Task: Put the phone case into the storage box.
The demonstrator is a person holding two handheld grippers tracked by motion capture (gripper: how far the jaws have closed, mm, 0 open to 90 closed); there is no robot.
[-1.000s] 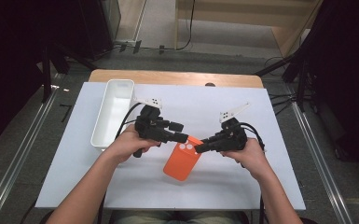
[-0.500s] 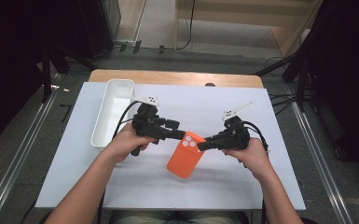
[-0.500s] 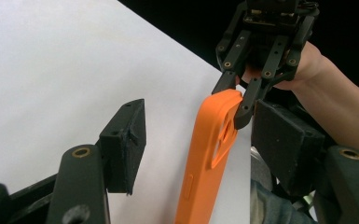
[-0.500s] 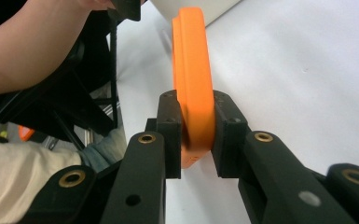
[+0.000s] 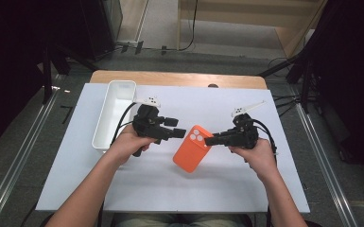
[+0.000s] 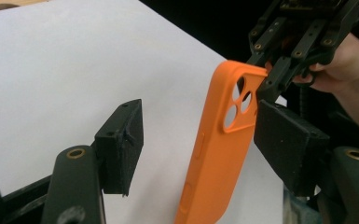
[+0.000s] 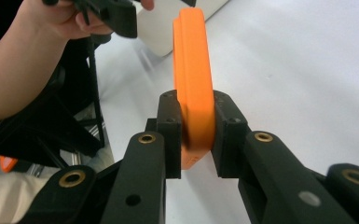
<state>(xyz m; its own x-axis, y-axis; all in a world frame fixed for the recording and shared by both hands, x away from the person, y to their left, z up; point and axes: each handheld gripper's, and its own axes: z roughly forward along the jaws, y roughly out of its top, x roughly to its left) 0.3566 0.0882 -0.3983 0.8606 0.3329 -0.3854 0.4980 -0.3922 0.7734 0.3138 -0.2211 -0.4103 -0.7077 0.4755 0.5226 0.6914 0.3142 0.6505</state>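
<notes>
the orange phone case (image 5: 193, 148) sits in the middle of the high view, raised at its camera-hole end and tilted, its lower end at or near the white counter (image 5: 170, 184). the right tool (image 7: 195, 135) is clamped on that upper end, both pads squeezing the case edge-on, low in the centre of the right gripper view. the left tool (image 6: 200, 135) is spread wide, one pad left of the case and the other just beside its back near the camera holes, in the lower half of the left gripper view; whether that pad touches is hard to tell.

the main risk i see is the grip: the right tool bites only a short stretch of a soft, rounded rim, so the case could pivot or squirt out if the left tool pushes sideways as it closes. closing over the camera holes would also give a poor hold. the white tray (image 5: 115, 113), upper left of the high view, stands well apart and should not interfere.
</notes>
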